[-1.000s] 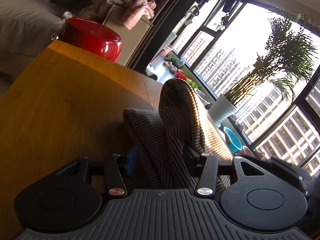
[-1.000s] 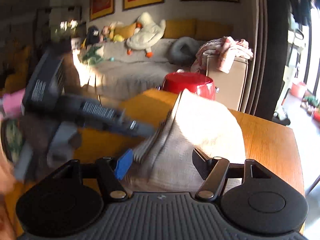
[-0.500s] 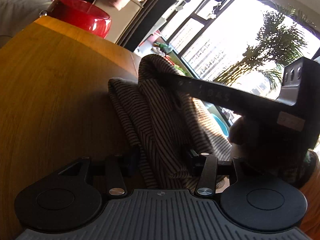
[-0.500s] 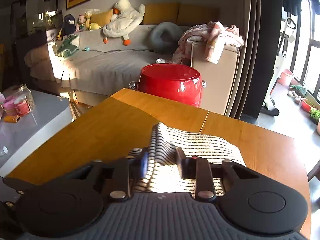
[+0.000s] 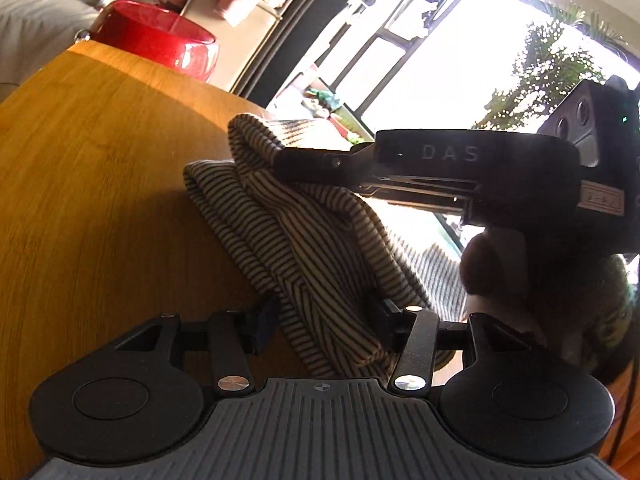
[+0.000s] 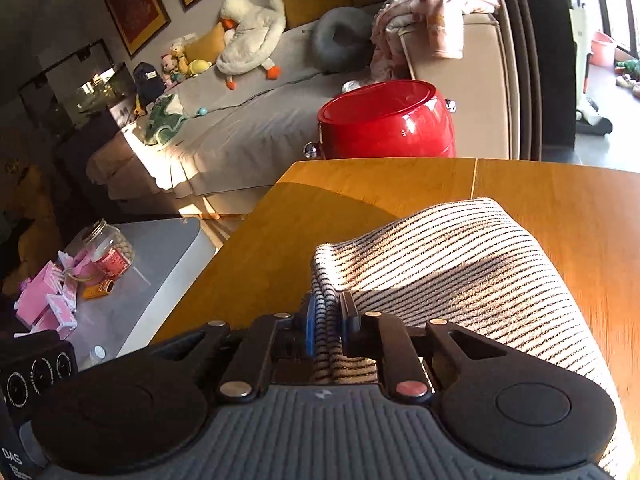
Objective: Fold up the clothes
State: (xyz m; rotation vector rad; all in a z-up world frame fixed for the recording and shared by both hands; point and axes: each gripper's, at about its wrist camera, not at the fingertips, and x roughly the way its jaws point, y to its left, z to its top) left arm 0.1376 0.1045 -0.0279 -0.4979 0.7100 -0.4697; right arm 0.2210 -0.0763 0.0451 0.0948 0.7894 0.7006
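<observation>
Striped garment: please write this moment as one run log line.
phase: folding | left gripper: shut on striped garment | right gripper: shut on striped garment | garment: bunched, partly on wooden table

A cream garment [image 6: 460, 256] with thin dark stripes lies on an orange-brown wood-grain surface [image 6: 560, 200]. The right claw [image 6: 327, 330] is black with a blue pad, and the left claw [image 5: 324, 322] is black too. Beyond the surface stands a glossy red tub [image 6: 388, 124], near a white plush duck [image 6: 250, 36] with orange feet.

Striped garment [image 6: 452, 256], folded in layers, on wooden table [image 6: 560, 200]
</observation>
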